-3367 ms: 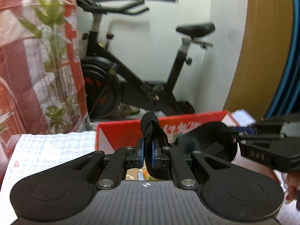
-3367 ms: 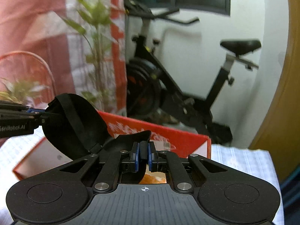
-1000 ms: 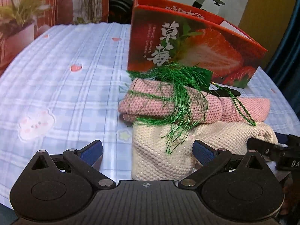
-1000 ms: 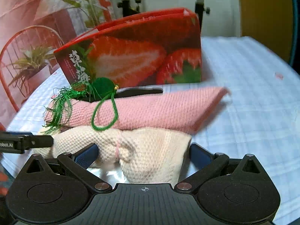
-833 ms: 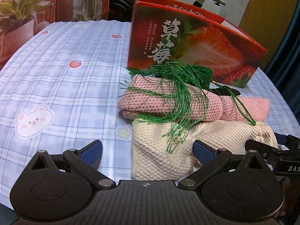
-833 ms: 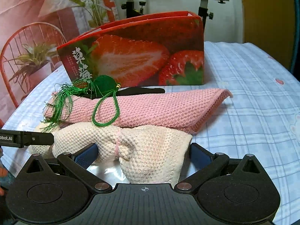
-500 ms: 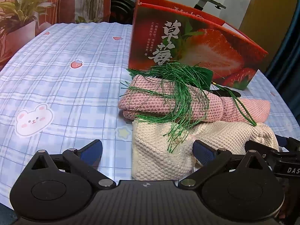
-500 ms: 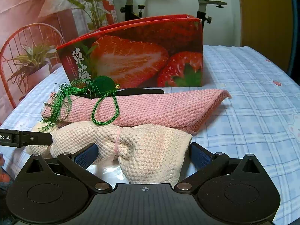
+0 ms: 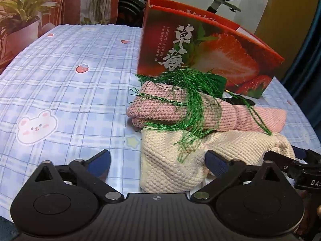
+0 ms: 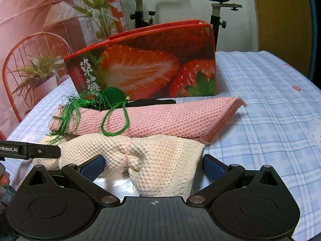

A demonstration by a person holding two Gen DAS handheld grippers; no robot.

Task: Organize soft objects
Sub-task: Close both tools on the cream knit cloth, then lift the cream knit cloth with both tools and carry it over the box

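My left gripper (image 9: 157, 161) hangs over one end of the cream knit (image 9: 176, 160), jaws spread wide and just starting to close. Its blue pads (image 9: 215, 161) do not press on the wool; one pad rests over the knit's edge at 3 o'clock, the other stands over bare tablecloth (image 9: 70, 92) at 9 o'clock.

My right gripper (image 10: 153, 165) is at the other end of the same knit (image 10: 160, 164), jaws spread, with the bunched cream wool between the pads. The pad (image 10: 91, 166) at 9 o'clock is right against the wool, the one at 3 o'clock is just beside it; I cannot tell whether either truly touches. A thin pink band (image 10: 126, 152) cinches the knit near its middle.

At 12 o'clock from the cream knit, touching it, lies the folded pink knit (image 9: 230, 116). A green tassel (image 9: 192, 100) is draped over the pink knit, its threads spilling down onto the cream one. From the right wrist, the tassel's round green pad (image 10: 113, 96) sits at the pink knit's far edge, with a cord loop (image 10: 115, 122) lying on the pink wool (image 10: 180, 118). A flat black thing (image 10: 152, 101) lies just behind the pink knit; I cannot tell what it is.

Farther at 12 o'clock stands the strawberry box (image 9: 200, 50), upright, close behind the pile. The tip of my right gripper shows at 3 o'clock in the left view.
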